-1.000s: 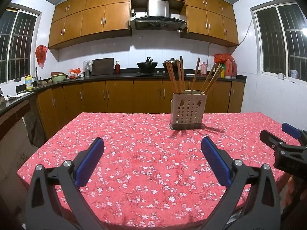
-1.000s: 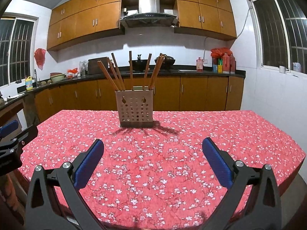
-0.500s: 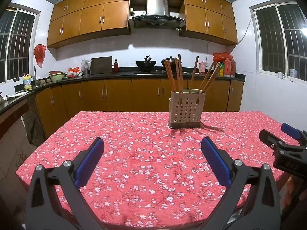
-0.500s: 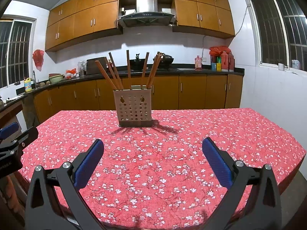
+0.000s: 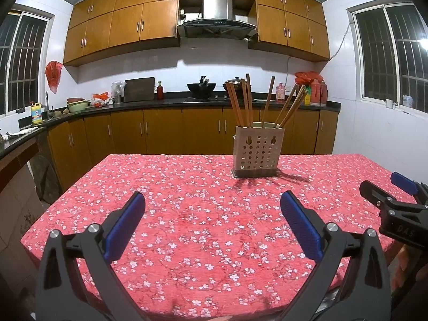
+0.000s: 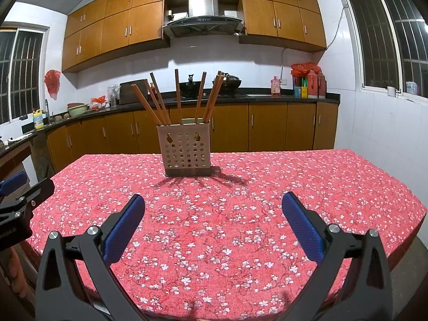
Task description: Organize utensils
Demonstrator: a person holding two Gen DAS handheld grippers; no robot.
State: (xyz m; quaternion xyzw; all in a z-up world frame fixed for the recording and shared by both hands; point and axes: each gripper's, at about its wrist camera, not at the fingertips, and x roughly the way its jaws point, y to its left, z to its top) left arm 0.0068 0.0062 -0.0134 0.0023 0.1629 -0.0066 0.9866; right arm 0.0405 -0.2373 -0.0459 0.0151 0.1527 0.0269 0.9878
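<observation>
A beige perforated utensil holder [image 5: 255, 151] stands upright on the red floral tablecloth [image 5: 187, 214], far side of the table; it also shows in the right wrist view [image 6: 186, 151]. Several wooden chopsticks [image 5: 242, 101] stand in it, fanned out, also in the right wrist view [image 6: 176, 96]. My left gripper [image 5: 212, 214] is open and empty above the near part of the table. My right gripper [image 6: 214, 215] is open and empty, level with the left one; it shows at the right edge of the left wrist view [image 5: 385, 195].
Kitchen counter [image 5: 160, 101] with wooden cabinets runs along the back wall, carrying a wok, bottles, a cutting board and bowls. The table's right edge [image 6: 412, 214] drops off to the floor. Windows on both side walls.
Both grippers have pulled back a little from the holder and tilted slightly up; the holder looks a bit smaller and higher. Jaws stay open.
</observation>
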